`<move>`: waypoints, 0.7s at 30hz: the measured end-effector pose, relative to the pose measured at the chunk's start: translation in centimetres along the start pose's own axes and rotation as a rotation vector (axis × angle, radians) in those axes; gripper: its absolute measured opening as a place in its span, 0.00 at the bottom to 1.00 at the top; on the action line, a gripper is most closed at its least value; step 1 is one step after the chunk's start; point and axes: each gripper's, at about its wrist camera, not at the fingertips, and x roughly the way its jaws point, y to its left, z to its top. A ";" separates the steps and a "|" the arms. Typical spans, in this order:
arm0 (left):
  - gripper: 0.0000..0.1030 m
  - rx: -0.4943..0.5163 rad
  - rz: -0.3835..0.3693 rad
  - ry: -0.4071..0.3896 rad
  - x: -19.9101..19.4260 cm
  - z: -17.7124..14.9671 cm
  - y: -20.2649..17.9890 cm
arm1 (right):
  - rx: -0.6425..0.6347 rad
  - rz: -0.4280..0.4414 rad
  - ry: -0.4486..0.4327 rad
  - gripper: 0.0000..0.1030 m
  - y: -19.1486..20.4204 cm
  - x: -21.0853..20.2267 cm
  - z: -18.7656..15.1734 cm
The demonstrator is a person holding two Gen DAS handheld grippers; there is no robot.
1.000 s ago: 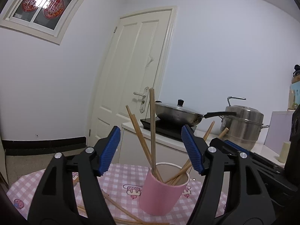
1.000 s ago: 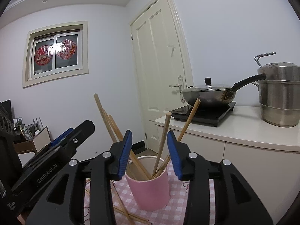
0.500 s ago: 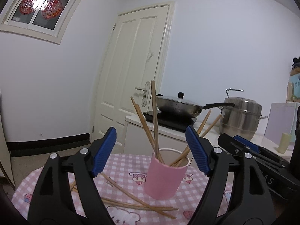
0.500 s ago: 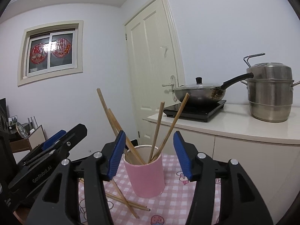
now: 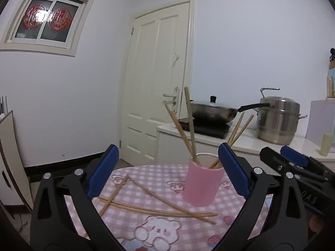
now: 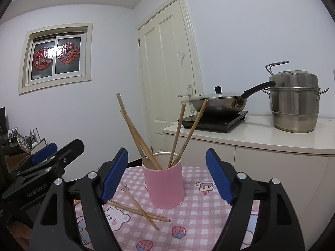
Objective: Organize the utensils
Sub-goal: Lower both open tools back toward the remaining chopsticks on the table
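Right wrist: pink cup [image 6: 165,186] ahead between spread right claw [image 6: 166,174] fingers (untouched).

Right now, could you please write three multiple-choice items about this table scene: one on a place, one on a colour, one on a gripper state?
1. Where do the loose chopsticks lie?
A. on the checked tablecloth beside the cup
B. on the white counter
C. inside the wok

2. What colour is the cup that holds the standing chopsticks?
A. blue
B. pink
C. white

3. What is the state of the left gripper and the right gripper?
A. both shut on chopsticks
B. only the left one holds a chopstick
C. both open, holding nothing

Answers: 1 A, they lie crossed on the cloth; 2 B, its wall is pink; 3 C, the blue pads stand wide apart with nothing between.
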 end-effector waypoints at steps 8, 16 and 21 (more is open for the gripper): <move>0.92 0.029 0.071 0.078 -0.6 -0.4 2.5 | -0.009 -0.020 0.011 0.89 0.8 -0.7 -0.3; 0.92 -0.011 0.120 0.172 0.3 -1.0 6.1 | -0.068 -0.066 0.022 0.92 1.9 -0.7 -0.6; 0.92 -0.033 0.108 0.355 3.1 -2.9 7.4 | -0.078 -0.064 0.064 0.92 2.3 0.2 -1.5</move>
